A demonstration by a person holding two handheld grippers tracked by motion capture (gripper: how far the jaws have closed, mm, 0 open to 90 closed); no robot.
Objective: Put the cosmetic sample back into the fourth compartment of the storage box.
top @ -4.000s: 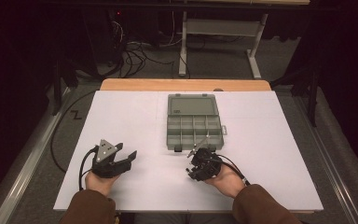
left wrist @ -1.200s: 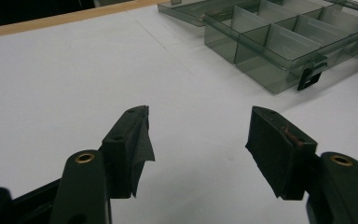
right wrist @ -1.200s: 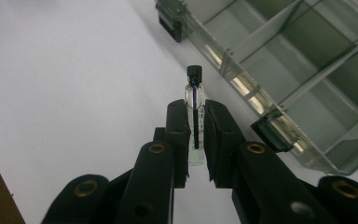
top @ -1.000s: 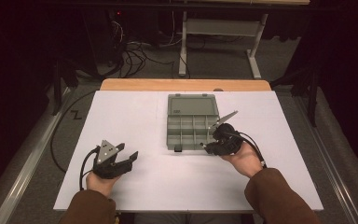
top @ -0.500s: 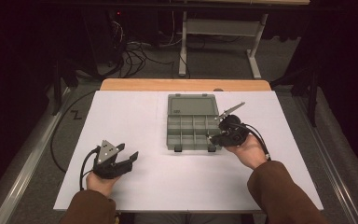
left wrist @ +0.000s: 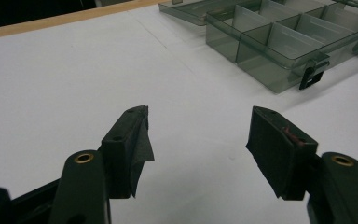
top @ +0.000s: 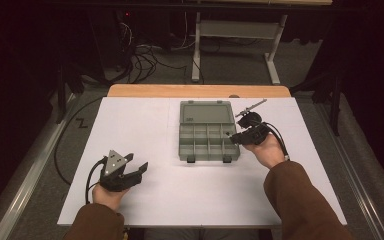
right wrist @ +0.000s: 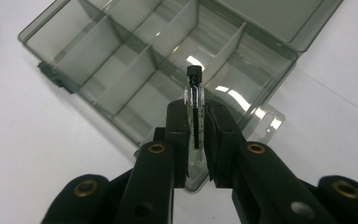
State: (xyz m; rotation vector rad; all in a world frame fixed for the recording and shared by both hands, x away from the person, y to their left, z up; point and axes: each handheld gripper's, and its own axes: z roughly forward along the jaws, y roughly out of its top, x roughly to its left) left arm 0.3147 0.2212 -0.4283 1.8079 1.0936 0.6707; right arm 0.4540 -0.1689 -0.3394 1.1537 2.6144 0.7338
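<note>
- The small clear vial with a black cap sits clamped upright between your right gripper pads, just above the organizer's edge.
- The grey compartment organizer lies open at the table's centre (every cell visible looks empty), lid hinged toward 12 o'clock.
- Picking is done; lowering the vial into a cell remains.
- Your left gripper rests at 8 o'clock, jaws spread, holding nothing.

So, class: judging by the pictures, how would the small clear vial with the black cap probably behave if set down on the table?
The vial is thin and round-sided, so it would likely roll if laid flat. It looks like clear glass, so probably fragile and slippery; the right tool clamps it at the sides. Stood upright, its narrow base may tip easily.
</note>
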